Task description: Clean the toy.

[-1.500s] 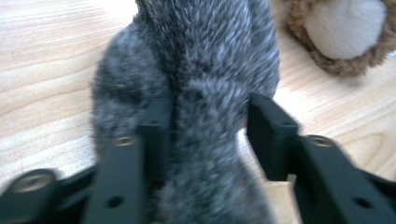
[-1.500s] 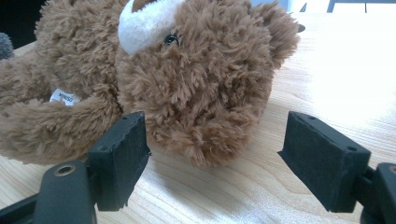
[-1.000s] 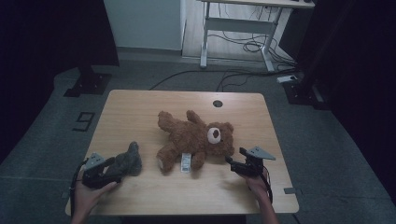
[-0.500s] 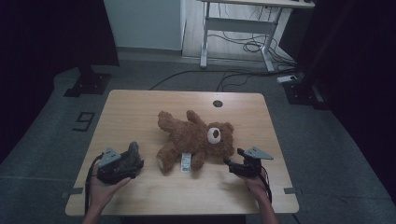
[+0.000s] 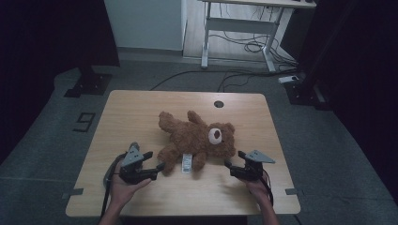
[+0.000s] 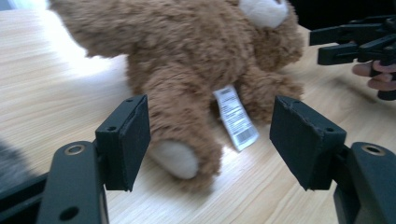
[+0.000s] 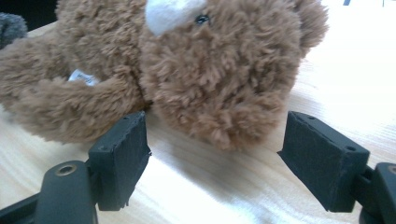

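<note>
On the pale wood-grain table (image 5: 141, 112) lies 1 shaggy brown teddy bear (image 5: 197, 140), its white tag (image 6: 236, 116) showing, between the left gripper (image 5: 159, 166) and right gripper (image 5: 228, 166), both with jaws apart.

And there's the teddy bear (image 5: 197, 139), brown and shaggy, sprawled flat on the counter (image 5: 141, 112), limbs spread, pale muzzle (image 5: 215, 135) turned toward the right-hand edge. A cream-soled foot (image 6: 175, 158) points at the near side, and a white barcode tag (image 5: 187, 163) trails from its seam, probably lying flat on the wood, though the blur makes that hard to call.
</note>
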Motion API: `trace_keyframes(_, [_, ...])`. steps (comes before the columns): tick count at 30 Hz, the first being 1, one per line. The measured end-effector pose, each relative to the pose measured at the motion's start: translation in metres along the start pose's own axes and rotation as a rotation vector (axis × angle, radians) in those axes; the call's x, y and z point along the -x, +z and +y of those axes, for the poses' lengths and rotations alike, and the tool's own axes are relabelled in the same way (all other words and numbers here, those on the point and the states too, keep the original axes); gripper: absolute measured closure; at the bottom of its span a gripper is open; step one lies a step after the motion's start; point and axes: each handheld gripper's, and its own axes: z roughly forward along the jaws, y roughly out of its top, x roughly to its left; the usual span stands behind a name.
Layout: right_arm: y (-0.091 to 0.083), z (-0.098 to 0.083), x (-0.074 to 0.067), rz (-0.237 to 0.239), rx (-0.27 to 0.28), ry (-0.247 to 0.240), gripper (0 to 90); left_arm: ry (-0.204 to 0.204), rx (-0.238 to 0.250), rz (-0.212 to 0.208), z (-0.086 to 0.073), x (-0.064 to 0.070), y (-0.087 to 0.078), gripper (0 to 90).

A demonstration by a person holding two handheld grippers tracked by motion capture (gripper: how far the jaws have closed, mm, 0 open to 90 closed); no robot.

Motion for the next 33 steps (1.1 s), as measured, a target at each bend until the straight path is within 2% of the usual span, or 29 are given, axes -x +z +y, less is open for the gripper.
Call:
trace_keyframes(4, [-0.006,-0.005,-0.004,0.011,0.0,0.002,22.2,0.003,-0.021,-0.03,-0.007,0.01,0.009,29.2])
trace_keyframes(7, [-0.011,-0.009,-0.007,0.014,-0.004,0.007,22.2,0.014,-0.047,-0.028,-0.014,0.015,0.012,29.4])
trace_keyframes(11, [-0.018,-0.016,-0.015,0.027,-0.008,0.006,22.1,0.001,-0.061,-0.033,-0.024,0.017,0.011,30.0])
trace_keyframes(13, [-0.021,-0.019,-0.019,0.032,-0.021,0.0,21.8,0.004,-0.074,-0.029,-0.03,0.018,0.011,30.4])
trace_keyframes(17, [-0.024,-0.026,-0.029,0.055,-0.049,-0.008,21.4,-0.015,-0.097,-0.041,-0.04,0.019,0.012,31.0])
trace_keyframes(22, [-0.02,-0.032,-0.039,0.065,-0.09,-0.037,21.1,-0.004,-0.122,-0.043,-0.048,0.02,0.014,31.2])
trace_keyframes(26, [-0.016,-0.031,-0.042,0.07,-0.107,-0.057,21.0,-0.006,-0.141,-0.044,-0.051,0.018,0.018,31.0])
trace_keyframes(33, [-0.015,-0.031,-0.042,0.071,-0.111,-0.057,21.0,0.005,-0.13,-0.047,-0.049,0.021,0.018,31.1])
